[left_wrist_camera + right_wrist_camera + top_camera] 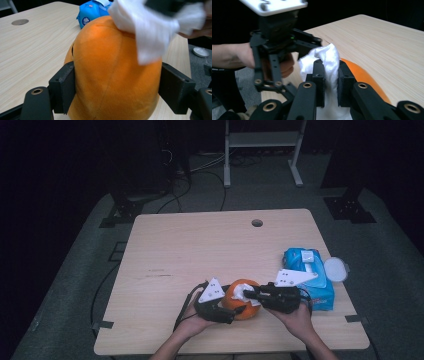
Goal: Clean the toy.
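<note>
Now my left gripper [235,312] clamps the plush orange ball [112,75] at six o'clock on the wooden table [200,245], palm beneath. My right gripper [331,85], reaching level from three o'clock, pinches a soft white wipe [329,62] on the ball's top. Beyond, at two o'clock, lies the blue wipes pack [307,270].

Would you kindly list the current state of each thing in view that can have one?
Orange plush toy: on the table, clamped at both sides by the left claw.
White wipe: pinched in the right claw, draped over the toy's top.
Blue wipes pack: lying flat on the table, flap apparently lifted.
White lid: resting beside the pack at the table's edge.
</note>
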Demonstrator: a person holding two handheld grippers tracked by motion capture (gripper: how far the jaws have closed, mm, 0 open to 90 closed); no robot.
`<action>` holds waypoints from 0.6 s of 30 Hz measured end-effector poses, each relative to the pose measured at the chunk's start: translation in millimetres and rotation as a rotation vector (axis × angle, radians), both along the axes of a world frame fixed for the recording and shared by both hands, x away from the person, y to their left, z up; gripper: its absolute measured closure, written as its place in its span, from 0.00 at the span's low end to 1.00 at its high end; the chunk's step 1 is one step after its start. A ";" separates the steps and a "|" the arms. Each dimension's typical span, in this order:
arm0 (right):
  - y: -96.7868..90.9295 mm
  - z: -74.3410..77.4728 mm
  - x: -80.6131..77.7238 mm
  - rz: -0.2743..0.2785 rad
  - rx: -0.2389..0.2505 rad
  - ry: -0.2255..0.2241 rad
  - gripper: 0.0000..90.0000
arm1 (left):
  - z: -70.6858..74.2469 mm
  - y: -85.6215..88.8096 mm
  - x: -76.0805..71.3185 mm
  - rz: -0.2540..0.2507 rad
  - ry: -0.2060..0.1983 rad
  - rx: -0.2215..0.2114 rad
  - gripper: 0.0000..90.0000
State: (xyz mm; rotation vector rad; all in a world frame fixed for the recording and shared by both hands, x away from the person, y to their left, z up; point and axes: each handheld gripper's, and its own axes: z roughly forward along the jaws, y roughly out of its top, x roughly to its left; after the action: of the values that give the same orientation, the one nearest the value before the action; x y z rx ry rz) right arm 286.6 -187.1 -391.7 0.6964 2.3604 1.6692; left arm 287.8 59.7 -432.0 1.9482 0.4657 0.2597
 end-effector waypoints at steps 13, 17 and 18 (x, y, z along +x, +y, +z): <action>-5.3 -2.9 1.8 -0.025 -0.001 0.010 0.88 | -6.4 -3.5 3.5 -0.024 -0.064 0.008 0.25; -2.4 4.4 -4.4 -0.008 0.017 -0.012 0.88 | 4.7 2.1 3.8 -0.020 -0.011 0.011 0.30; 0.0 5.2 -6.4 0.000 0.018 -0.018 0.88 | 6.5 3.0 4.0 -0.021 0.000 0.014 0.31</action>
State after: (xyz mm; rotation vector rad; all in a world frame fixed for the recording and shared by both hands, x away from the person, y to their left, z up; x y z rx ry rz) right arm 280.2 -187.1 -386.5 0.6815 2.3359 1.6913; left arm 291.8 62.7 -425.5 1.9659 0.4443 0.2502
